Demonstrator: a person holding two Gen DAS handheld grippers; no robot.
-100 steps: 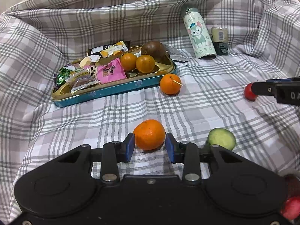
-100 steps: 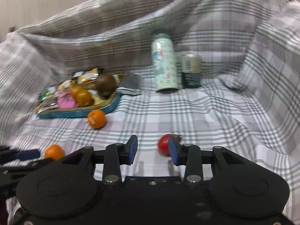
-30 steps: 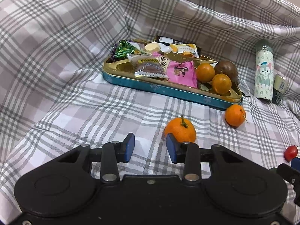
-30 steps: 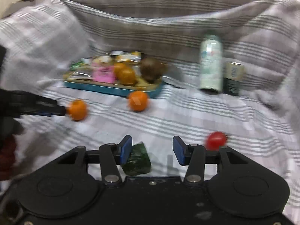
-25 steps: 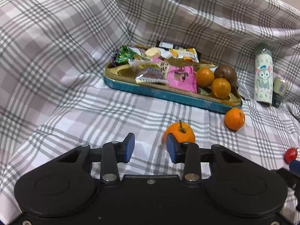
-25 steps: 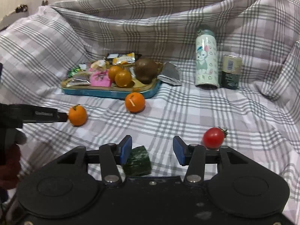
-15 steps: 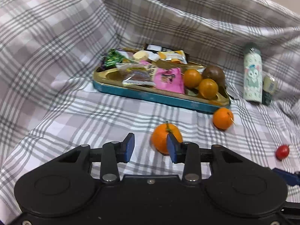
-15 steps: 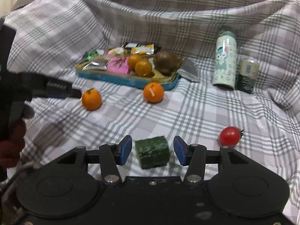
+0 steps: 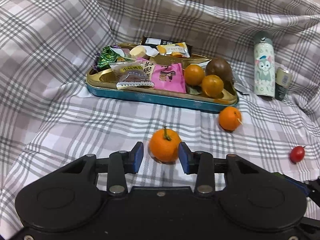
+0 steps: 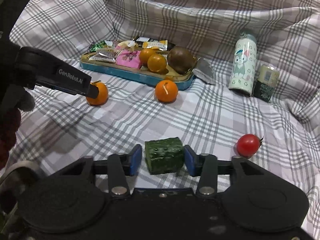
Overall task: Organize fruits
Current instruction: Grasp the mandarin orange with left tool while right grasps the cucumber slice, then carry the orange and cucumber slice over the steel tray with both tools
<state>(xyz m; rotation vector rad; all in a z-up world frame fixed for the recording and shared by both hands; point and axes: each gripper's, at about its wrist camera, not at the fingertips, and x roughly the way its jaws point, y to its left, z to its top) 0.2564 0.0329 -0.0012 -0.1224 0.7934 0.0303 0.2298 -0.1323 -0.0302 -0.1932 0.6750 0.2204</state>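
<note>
- Since a second ago, the stemmed orange (image 9: 164,147) has come between the pads of the left claw (image 9: 161,158), seen from the left wrist; the jaws are opening and no squeeze is seen. The tray (image 9: 160,98) is seen further ahead.
- From the right wrist, the cucumber chunk (image 10: 164,157) is seen between the closing jaws of the right claw (image 10: 163,160), not yet squeezed. The cherry tomato (image 10: 247,145) is found just right.

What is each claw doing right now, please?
Left claw: opening around the stemmed mandarin, not gripping it.
Right claw: closing on the cucumber chunk; small gaps remain, so no grip yet.
</note>
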